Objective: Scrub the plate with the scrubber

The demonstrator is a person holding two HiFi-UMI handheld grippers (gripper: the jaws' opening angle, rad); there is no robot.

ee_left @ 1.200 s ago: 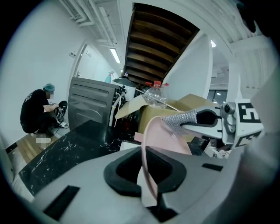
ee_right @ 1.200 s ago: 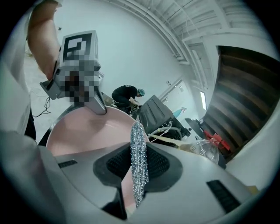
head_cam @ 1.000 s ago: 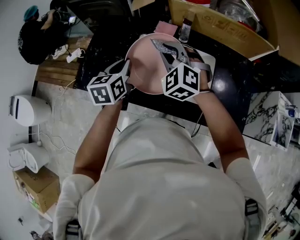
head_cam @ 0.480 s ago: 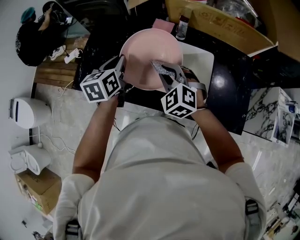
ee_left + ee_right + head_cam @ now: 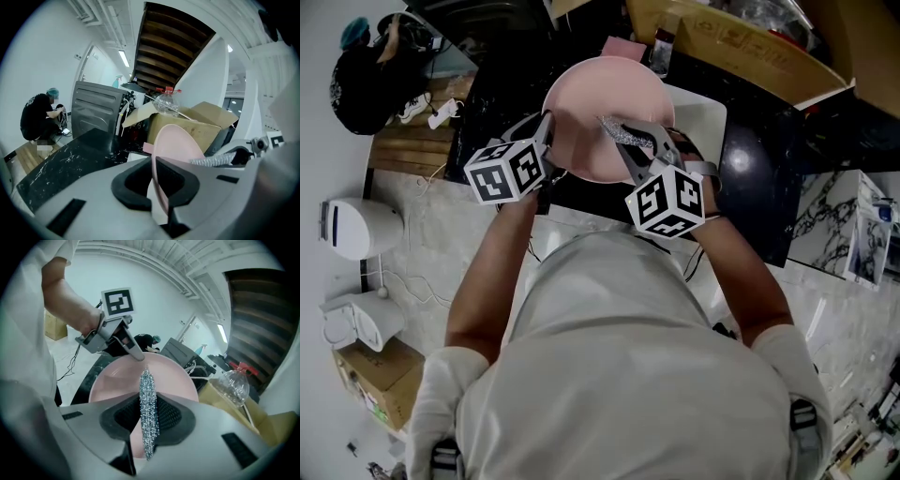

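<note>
Pinching the rim (image 5: 153, 173) suits this stiff, likely slick plate (image 5: 177, 140) — left gripper (image 5: 159, 191) clamps it, right gripper (image 5: 147, 425) clamps the soft scrubber (image 5: 147, 397).

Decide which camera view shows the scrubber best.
The right gripper view: the scrubber is centred and close, clamped between the jaws. The head view shows it small; the left gripper view catches only a sliver.
</note>
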